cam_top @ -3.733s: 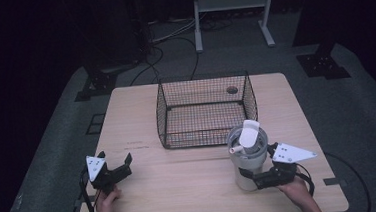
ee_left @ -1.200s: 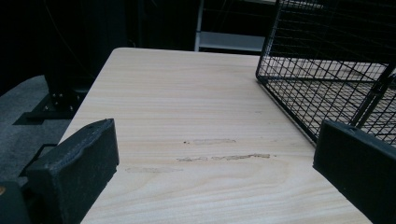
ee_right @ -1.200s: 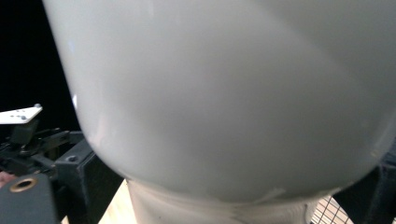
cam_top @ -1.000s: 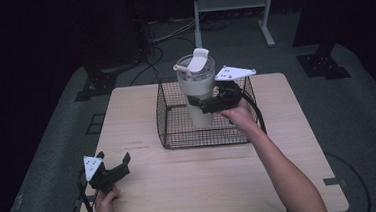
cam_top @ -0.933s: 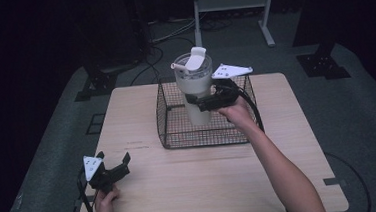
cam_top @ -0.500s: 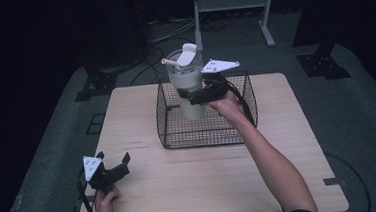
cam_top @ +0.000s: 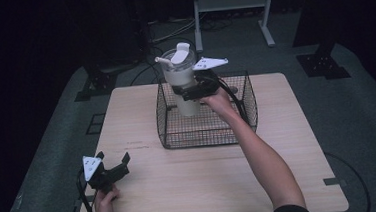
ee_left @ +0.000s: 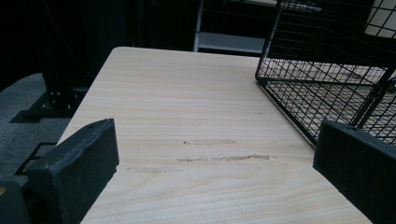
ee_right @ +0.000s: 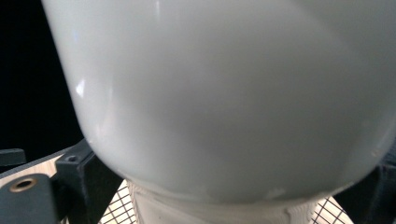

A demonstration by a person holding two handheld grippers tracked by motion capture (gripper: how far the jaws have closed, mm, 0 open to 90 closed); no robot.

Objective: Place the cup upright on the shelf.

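Left idle near, tumbler held over basket.

At 7 o'clock on the wooden table [cam_top: 191, 181]: left gripper [cam_top: 111, 166], jaws spread wide on nothing, resting at the near edge. At 12 o'clock: right gripper [cam_top: 187, 93] clamped round a white lidded tumbler [cam_top: 181, 79], held upright above the black wire basket [cam_top: 205, 135], its base dipping inside the rim.

You have a pale wooden table [cam_top: 136, 114] before you, with faint scuff marks [ee_left: 219, 158] on its left part. It stands on grey carpet [cam_top: 366, 103]. Beyond it you see a white metal frame [cam_top: 231, 2], loose cables [cam_top: 171, 34] and a black stand foot [cam_top: 94, 85] on the floor.
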